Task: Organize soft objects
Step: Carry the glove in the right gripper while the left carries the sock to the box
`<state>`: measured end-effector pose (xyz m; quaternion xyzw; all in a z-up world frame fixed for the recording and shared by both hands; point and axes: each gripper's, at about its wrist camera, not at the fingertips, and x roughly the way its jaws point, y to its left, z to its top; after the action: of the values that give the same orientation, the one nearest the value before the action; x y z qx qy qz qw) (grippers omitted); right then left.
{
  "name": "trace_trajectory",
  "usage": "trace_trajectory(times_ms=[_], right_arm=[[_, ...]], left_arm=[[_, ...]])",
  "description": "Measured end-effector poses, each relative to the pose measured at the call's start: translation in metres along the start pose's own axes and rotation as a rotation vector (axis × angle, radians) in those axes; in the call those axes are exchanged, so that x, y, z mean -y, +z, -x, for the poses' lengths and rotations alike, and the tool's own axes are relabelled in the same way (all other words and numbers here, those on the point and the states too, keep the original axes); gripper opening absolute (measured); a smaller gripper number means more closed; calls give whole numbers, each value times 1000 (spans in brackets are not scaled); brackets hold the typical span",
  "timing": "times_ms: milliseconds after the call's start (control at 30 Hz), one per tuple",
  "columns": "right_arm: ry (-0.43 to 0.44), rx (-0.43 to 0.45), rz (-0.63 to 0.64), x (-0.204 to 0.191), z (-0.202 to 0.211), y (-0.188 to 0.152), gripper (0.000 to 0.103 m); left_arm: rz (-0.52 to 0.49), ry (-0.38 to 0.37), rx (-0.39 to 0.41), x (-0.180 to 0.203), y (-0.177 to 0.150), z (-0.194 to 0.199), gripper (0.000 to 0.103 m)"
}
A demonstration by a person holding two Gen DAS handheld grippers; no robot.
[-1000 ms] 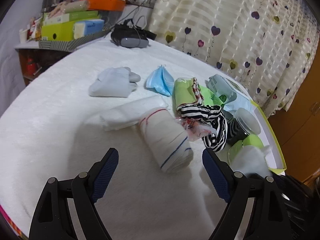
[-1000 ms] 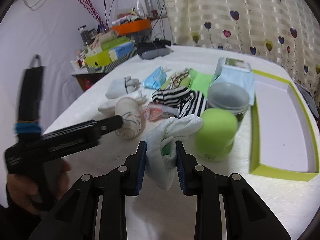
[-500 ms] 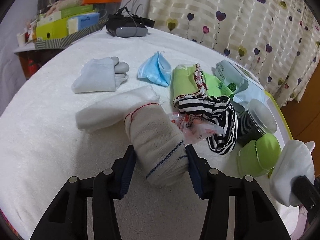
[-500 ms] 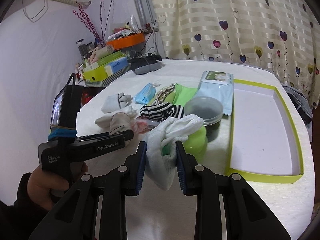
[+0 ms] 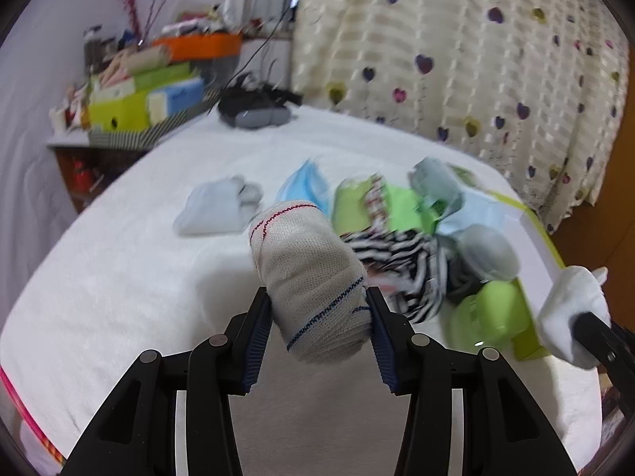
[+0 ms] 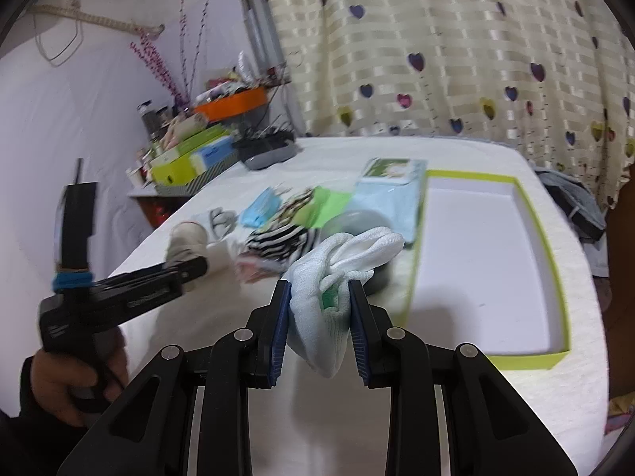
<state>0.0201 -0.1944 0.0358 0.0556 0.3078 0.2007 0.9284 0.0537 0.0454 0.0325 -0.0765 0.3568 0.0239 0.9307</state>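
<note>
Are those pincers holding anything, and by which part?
Left gripper pinches the beige sock roll at its near end; right gripper the white sock bundle mid-body.

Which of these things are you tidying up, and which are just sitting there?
For the job:
left tongs holding a rolled beige sock
right tongs holding a white sock
striped cloth
blue face mask
green-edged box

Just lying about:
orange tray
heart curtain
green jar

The rolled sock [image 5: 313,277] is beige with red and blue stitching, the garment [image 5: 397,254] black-and-white striped, the tray [image 6: 555,273] lime-rimmed.
</note>
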Motion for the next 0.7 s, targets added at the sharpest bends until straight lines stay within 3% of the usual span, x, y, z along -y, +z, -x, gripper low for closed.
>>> trace_trajectory(times_ms=[333,700], right_arm=[[-116,33,-103,70,11,6,30],[-143,-6,-161,116,3,0,30]], left_arm=[[-146,-118,45,77,19,14,46],[-303,-282,-11,170,11,-6,46]])
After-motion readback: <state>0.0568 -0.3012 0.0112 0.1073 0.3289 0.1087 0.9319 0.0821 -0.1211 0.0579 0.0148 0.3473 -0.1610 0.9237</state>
